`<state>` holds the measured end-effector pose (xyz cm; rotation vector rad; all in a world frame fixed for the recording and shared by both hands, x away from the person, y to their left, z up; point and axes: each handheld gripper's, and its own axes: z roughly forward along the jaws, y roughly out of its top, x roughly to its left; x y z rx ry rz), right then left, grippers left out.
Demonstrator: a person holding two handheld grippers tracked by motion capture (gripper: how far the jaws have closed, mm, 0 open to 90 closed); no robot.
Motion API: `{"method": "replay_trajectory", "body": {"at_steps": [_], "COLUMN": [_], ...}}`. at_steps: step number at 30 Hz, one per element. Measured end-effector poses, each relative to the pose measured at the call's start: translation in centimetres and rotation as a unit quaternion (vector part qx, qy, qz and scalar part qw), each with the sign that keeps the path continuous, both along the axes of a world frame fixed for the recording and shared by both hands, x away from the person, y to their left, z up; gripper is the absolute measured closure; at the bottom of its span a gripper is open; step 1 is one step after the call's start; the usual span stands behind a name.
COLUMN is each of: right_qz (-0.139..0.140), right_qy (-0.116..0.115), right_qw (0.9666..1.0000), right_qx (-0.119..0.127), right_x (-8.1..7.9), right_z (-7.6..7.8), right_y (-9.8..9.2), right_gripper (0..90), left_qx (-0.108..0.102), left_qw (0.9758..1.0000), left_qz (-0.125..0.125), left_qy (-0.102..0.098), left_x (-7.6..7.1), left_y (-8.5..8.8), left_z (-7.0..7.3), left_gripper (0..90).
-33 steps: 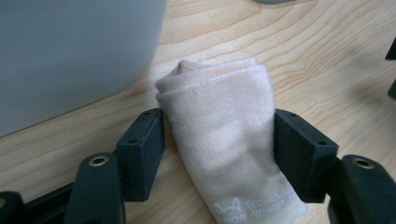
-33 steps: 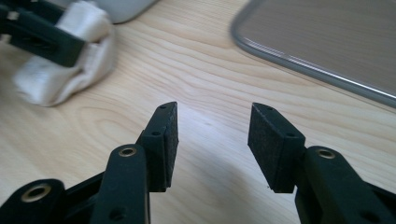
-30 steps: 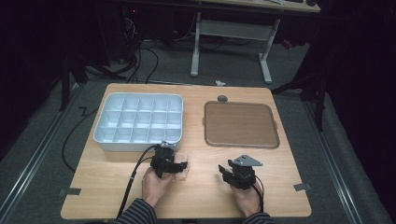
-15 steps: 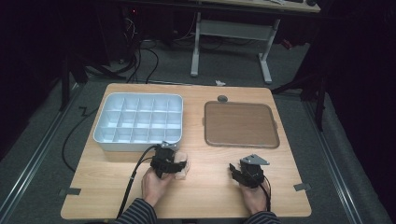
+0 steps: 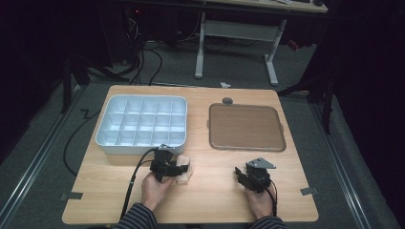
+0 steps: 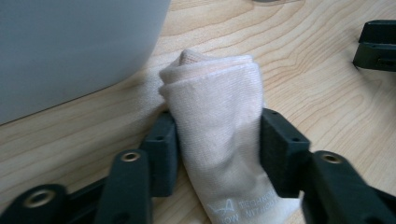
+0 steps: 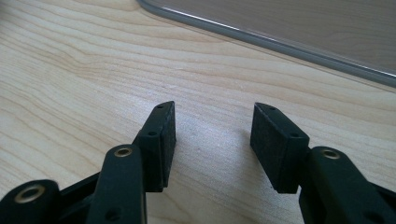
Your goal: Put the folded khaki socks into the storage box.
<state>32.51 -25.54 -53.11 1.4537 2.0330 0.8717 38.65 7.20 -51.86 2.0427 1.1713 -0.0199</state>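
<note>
On the wooden table (image 5: 215, 143) seen from the high view, a pale compartment box (image 5: 142, 125) sits at the left and a flat brown tray (image 5: 246, 127) at the right, well apart from each other. Near the front edge, the left claw (image 5: 177, 168) lies just in front of the box, held by the left hand (image 5: 155, 186), with a pale folded cloth (image 5: 184, 170) at its tip. The right claw (image 5: 240, 175) rests in the right hand (image 5: 259, 199) near the front right, short of the tray, with a grey three-cornered plate on top. A small round grey disc (image 5: 228, 100) lies at the tray's far edge.

From the left gripper view, the left claw (image 6: 215, 140) is clamped on the cloth (image 6: 219, 121): both black jaws press against its sides. The cloth is a folded cream fabric with faint printed lettering near its lower end, lying on the table with its far end close to the grey wall of the box (image 6: 70, 46). Part of the other claw shows at the upper right edge.

From the right gripper view, the right claw (image 7: 212, 137) has its jaws apart with bare wood between them. The rim of the tray (image 7: 280, 42) runs across the upper right, a little beyond the jaws.
</note>
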Motion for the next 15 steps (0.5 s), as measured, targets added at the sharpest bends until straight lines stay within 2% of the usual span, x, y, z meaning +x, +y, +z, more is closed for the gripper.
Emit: {"method": "replay_trajectory", "body": {"at_steps": [6, 15], "right_qz": [0.0, 0.0], "right_qy": [0.0, 0.0], "right_qw": [1.0, 1.0], "right_qx": [0.0, 0.0], "right_x": [0.0, 0.0], "right_z": [0.0, 0.0], "right_y": [0.0, 0.0], "right_gripper": [50.5, 50.4], "left_qx": [0.016, 0.041], "left_qw": [0.9997, 0.9978], "left_qz": [-0.005, -0.02], "left_qy": [-0.016, -0.048], "left_x": [-0.3, -1.0], "left_y": [-0.2, -0.7], "left_z": [0.2, 1.1], "left_gripper": [66.1, 71.2]}}
